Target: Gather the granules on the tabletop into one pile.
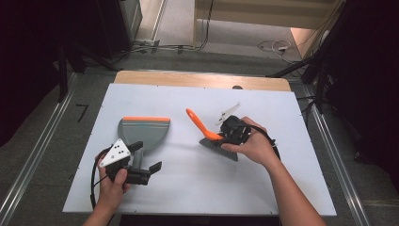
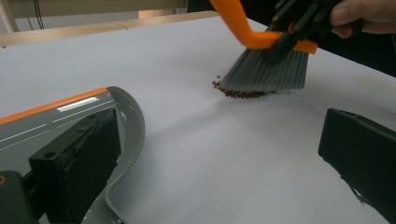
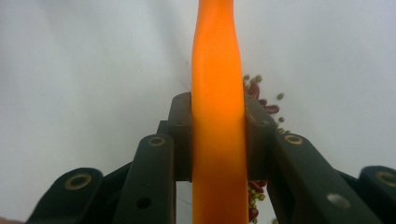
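Risk: beans [image 2: 243,92] scattering past the dustpan [image 1: 141,132] if we flick the brush [image 1: 214,136] too hard; pan sliding, since our left gripper [image 1: 143,165] stands open, one jaw beside its handle, gripping nothing. Right gripper [image 3: 218,140] clamps the orange brush handle squarely between both jaws. Beans lie under the bristles, well apart from the pan.

Dustpan [image 1: 143,129], beans [image 2: 240,93] on table [image 1: 188,188]

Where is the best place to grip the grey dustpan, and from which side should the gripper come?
Grip the dustpan by its short handle, coming from the person's side. The handle points toward the left gripper, while the wide orange-edged mouth faces away and is probably too broad for the jaws.
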`<action>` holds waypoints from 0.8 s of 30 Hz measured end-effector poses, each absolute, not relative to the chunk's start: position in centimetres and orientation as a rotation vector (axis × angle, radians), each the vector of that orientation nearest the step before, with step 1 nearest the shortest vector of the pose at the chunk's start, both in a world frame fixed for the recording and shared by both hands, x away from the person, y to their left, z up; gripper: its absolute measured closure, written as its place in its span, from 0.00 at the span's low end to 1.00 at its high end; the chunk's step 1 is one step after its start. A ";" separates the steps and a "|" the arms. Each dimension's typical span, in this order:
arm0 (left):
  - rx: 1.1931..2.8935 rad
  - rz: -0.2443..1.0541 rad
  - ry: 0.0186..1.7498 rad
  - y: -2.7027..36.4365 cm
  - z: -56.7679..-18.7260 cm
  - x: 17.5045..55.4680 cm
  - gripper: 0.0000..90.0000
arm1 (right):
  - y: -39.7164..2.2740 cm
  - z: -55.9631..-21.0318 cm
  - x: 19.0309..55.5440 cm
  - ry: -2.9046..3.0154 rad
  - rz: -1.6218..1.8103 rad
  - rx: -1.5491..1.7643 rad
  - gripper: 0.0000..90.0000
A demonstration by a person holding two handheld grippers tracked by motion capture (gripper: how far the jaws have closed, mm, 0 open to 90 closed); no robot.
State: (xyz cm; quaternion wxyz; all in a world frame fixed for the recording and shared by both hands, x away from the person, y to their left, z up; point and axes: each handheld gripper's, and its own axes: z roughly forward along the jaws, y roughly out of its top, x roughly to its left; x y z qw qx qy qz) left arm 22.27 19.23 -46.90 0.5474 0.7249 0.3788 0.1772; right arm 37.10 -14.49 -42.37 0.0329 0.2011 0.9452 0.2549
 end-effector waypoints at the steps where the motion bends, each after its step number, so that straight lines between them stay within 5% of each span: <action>1: 1.719 0.419 0.898 19.2 -46.9 22.3 0.00 | -14.8 -42.0 37.2 2.900 0.807 0.631 0.76; 6: 1.723 0.419 0.895 19.0 -46.9 22.2 0.00 | -16.0 -40.7 38.0 2.727 0.780 0.583 0.76; 15: 1.726 0.417 0.895 18.9 -46.9 22.2 0.00 | -14.8 -44.3 39.6 2.592 0.523 0.402 0.76; 24: 1.725 0.415 0.894 19.0 -47.0 22.3 0.00 | -14.8 -44.1 38.2 2.690 0.612 0.338 0.76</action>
